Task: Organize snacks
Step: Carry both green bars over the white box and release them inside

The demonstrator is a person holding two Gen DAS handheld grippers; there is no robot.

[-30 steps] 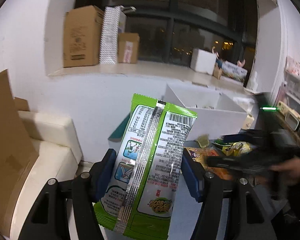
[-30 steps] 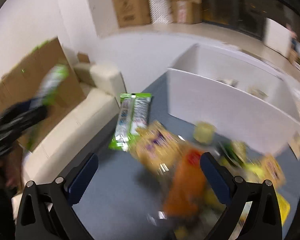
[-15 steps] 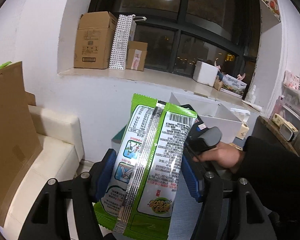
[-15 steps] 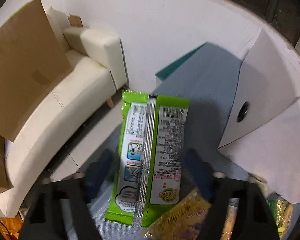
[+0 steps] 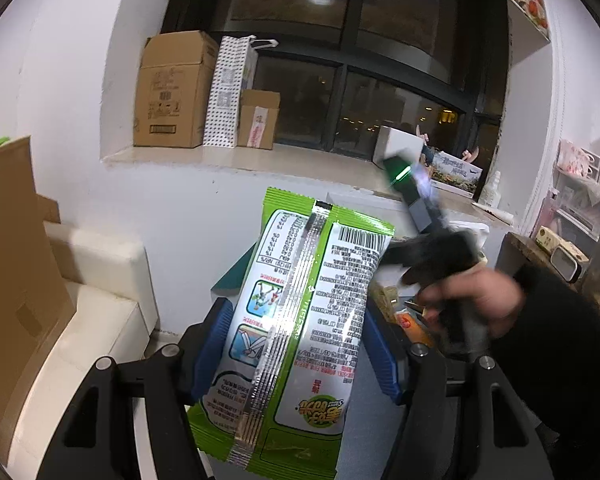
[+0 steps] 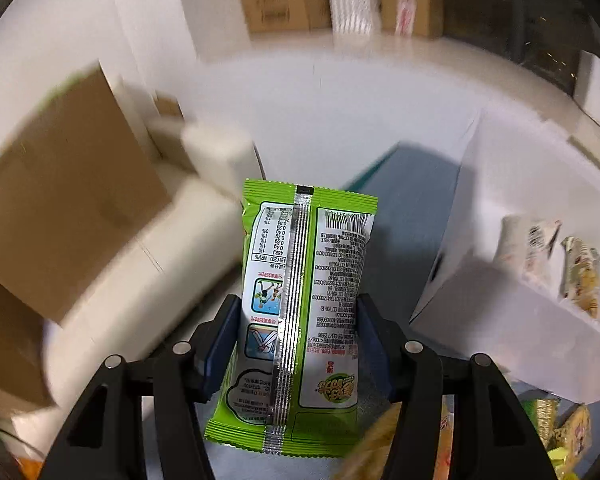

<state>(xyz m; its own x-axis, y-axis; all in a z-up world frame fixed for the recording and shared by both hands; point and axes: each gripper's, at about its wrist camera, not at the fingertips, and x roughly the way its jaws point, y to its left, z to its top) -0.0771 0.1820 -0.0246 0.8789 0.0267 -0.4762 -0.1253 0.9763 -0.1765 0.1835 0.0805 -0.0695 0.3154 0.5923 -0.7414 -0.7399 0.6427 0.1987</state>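
My left gripper [image 5: 296, 344] is shut on a green and white snack packet [image 5: 300, 320], held upright in the air with its seam and barcode facing the camera. My right gripper [image 6: 296, 344] is shut on a second green and white snack packet [image 6: 300, 300] of the same kind, lifted above the grey-blue tabletop [image 6: 412, 200]. The right hand and its gripper body [image 5: 452, 276] show blurred at the right of the left wrist view. A white storage box [image 6: 512, 280] with wrapped snacks [image 6: 556, 256] inside stands to the right.
More loose snacks [image 6: 560, 428] lie on the table at the lower right. A cream sofa [image 5: 80, 320] with a leaning cardboard sheet [image 6: 68, 196] is on the left. Cardboard boxes [image 5: 172, 92] stand on the window sill behind.
My right gripper came over the second green packet on the table, closed on it and lifted it. My left gripper kept its packet and barely moved.
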